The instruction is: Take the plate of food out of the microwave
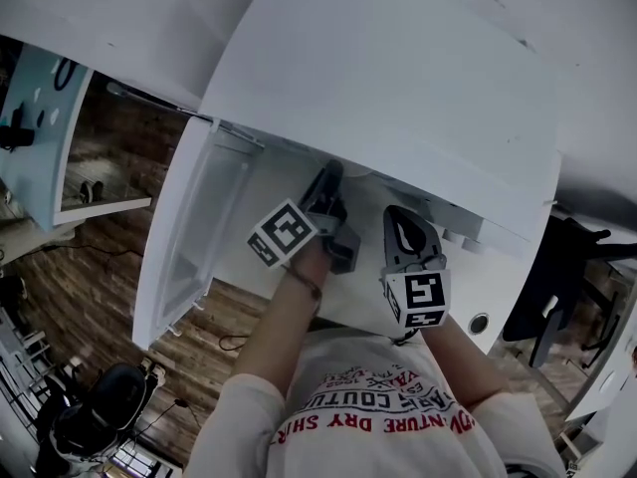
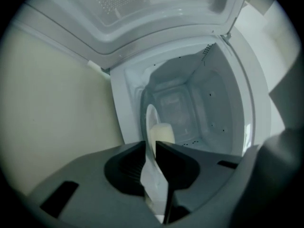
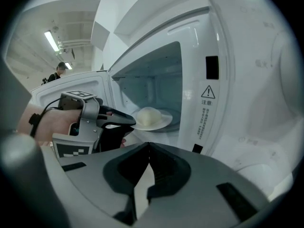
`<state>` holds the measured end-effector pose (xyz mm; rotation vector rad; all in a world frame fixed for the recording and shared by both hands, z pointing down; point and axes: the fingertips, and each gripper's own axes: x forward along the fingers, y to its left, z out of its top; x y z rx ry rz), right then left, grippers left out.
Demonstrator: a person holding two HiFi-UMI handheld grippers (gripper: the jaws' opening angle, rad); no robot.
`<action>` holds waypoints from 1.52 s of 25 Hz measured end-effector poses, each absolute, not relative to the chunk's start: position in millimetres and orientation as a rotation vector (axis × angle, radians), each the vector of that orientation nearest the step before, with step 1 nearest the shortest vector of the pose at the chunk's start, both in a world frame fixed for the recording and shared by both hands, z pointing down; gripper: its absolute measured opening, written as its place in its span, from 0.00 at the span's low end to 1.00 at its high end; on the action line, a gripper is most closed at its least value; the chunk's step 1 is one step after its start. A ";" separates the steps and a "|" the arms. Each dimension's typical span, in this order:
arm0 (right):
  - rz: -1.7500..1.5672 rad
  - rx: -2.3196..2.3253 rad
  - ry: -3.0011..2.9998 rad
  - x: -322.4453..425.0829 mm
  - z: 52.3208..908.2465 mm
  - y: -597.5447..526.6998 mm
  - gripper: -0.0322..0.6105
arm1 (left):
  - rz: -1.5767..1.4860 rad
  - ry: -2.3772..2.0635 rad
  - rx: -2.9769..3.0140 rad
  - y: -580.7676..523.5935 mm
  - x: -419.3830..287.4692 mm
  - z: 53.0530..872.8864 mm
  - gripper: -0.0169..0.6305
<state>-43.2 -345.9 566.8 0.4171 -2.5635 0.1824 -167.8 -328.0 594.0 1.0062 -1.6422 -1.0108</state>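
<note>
Right gripper view: L gripper (image 3: 129,122) pinches plate (image 3: 164,121) in microwave (image 3: 216,80), door (image 3: 52,90) open; R gripper (image 3: 148,145) fingers (image 3: 166,163) pressed together.

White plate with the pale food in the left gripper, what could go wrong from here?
The left gripper pinches only one edge of the white round plate, so it may tilt and the pale domed food could slide off. It might also clip the white microwave coming out.

The microwave (image 3: 247,80) stands before you, its door (image 1: 189,237) swung open to your left. Inside sits the plate (image 3: 164,121), food (image 3: 148,116) on it. Your left tool (image 3: 129,121) seems clamped on its near rim, your right tool (image 3: 148,145) outside, rightward.
</note>
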 end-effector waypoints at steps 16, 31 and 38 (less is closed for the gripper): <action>0.182 0.512 -2.560 -41.5 559.2 -353.3 0.07 | -1.083 -1.569 1.012 -321.0 -172.7 577.7 0.05; 0.160 0.596 -2.554 -28.4 544.7 -338.1 0.07 | -1.164 -1.426 1.067 -290.5 -157.1 555.8 0.05; 0.162 0.654 -2.572 -22.8 529.8 -316.4 0.07 | -1.174 -1.377 1.115 -257.5 -139.9 528.1 0.05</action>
